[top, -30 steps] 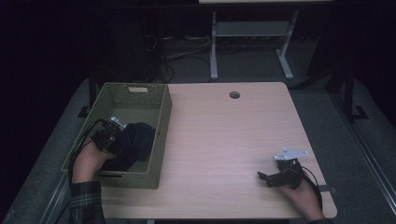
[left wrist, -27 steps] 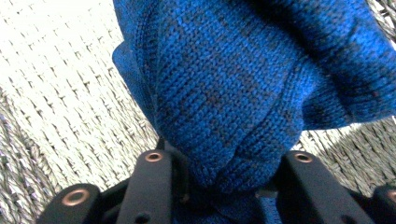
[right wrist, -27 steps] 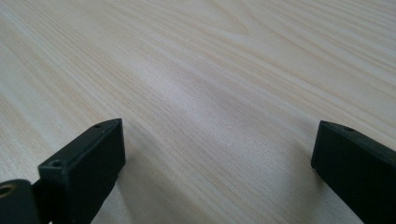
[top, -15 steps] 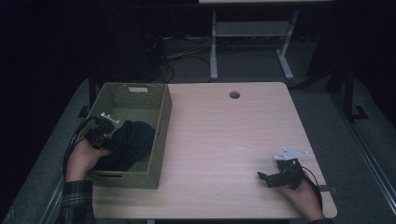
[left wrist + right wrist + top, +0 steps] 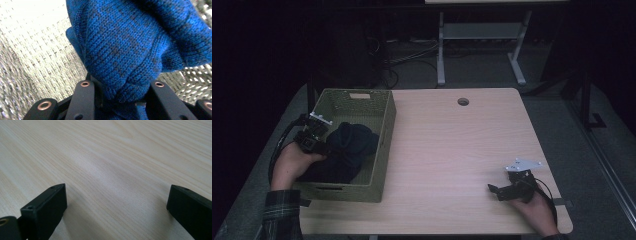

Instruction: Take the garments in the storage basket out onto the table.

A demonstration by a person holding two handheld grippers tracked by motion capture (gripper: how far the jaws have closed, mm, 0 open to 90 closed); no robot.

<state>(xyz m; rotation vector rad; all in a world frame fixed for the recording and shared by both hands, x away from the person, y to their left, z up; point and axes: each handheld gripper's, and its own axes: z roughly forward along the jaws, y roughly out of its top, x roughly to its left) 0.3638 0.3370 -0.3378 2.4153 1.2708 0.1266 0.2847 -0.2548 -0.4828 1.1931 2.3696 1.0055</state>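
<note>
Dim room, light wood table (image 5: 452,145) with a cable hole (image 5: 463,101), grey floor (image 5: 562,107), white frame legs (image 5: 441,47) behind, tangled cables (image 5: 404,57)

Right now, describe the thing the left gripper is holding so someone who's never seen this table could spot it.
Start at the light wooden table and go to the green woven basket on its left side. Inside lies a bunched blue knitted garment, with the left gripper shut on a fold of it. It is the one soft, dark thing there; the right gripper rests open on bare wood.
</note>
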